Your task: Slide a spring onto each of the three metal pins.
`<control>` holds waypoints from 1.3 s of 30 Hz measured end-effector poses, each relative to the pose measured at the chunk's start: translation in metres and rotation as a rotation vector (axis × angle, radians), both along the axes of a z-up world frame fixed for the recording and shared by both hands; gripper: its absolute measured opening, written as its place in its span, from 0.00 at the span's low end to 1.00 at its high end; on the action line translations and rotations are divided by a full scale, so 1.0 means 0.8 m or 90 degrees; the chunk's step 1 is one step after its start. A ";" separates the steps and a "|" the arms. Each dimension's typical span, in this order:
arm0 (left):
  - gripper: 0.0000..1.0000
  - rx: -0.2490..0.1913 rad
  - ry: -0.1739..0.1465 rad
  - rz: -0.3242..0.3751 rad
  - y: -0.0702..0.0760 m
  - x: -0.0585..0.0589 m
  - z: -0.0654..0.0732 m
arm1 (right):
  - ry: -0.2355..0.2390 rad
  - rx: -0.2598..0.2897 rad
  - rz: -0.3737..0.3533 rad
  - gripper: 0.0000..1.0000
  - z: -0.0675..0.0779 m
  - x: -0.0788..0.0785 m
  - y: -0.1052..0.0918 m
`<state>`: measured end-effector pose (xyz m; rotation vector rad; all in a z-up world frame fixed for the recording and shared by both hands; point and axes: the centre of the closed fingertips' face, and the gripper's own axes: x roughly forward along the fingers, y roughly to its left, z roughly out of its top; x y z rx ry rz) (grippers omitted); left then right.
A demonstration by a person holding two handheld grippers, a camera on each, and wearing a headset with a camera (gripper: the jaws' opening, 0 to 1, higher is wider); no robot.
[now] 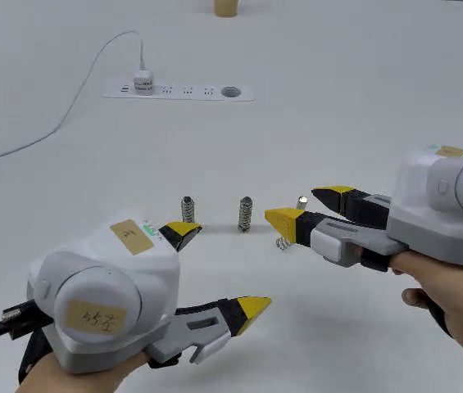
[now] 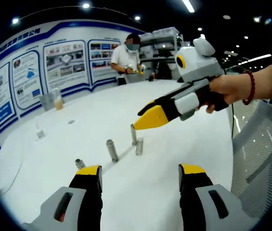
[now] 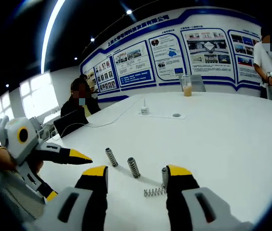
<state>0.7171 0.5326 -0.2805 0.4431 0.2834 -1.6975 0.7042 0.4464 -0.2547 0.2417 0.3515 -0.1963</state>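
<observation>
- Right gripper view: the loose spring (image 3: 154, 192) lies flat on the surface (image 3: 222, 144), seemingly touching the bare pin (image 3: 164, 175) at its foot.
- The right tool (image 3: 136, 170) is wide and empty near them; the left tool (image 2: 140, 169) is wide too.
- Pinch the spring mid-length, upend it, lower it straight.

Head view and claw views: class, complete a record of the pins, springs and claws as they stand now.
Left spring: upright on its pin
Middle spring: upright on its pin
Third pin: bare
Loose spring: lying on the table beside the third pin
Left claw: open, holding nothing
Right claw: open, holding nothing, close to the third pin
Remaining: one spring to fit
</observation>
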 end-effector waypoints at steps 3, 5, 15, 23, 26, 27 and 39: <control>0.64 -0.002 -0.003 -0.011 -0.006 -0.004 0.000 | -0.006 0.000 0.001 0.52 0.003 -0.011 -0.001; 0.64 0.000 -0.005 -0.015 -0.009 -0.005 -0.001 | -0.011 0.002 0.002 0.52 0.005 -0.016 -0.001; 0.58 0.010 -0.022 -0.027 -0.028 -0.007 -0.011 | -0.019 0.004 0.019 0.54 0.013 -0.043 0.002; 0.51 0.021 -0.030 -0.041 -0.047 -0.013 -0.022 | -0.024 0.007 0.044 0.55 0.017 -0.059 0.010; 0.48 0.027 -0.029 -0.047 -0.052 -0.016 -0.028 | -0.017 -0.003 0.044 0.56 0.015 -0.066 0.009; 0.47 0.029 -0.028 -0.048 -0.054 -0.017 -0.030 | -0.017 0.001 0.045 0.56 0.014 -0.068 0.008; 0.41 0.051 -0.053 -0.063 -0.083 -0.017 -0.049 | -0.017 0.017 0.081 0.63 0.005 -0.089 0.022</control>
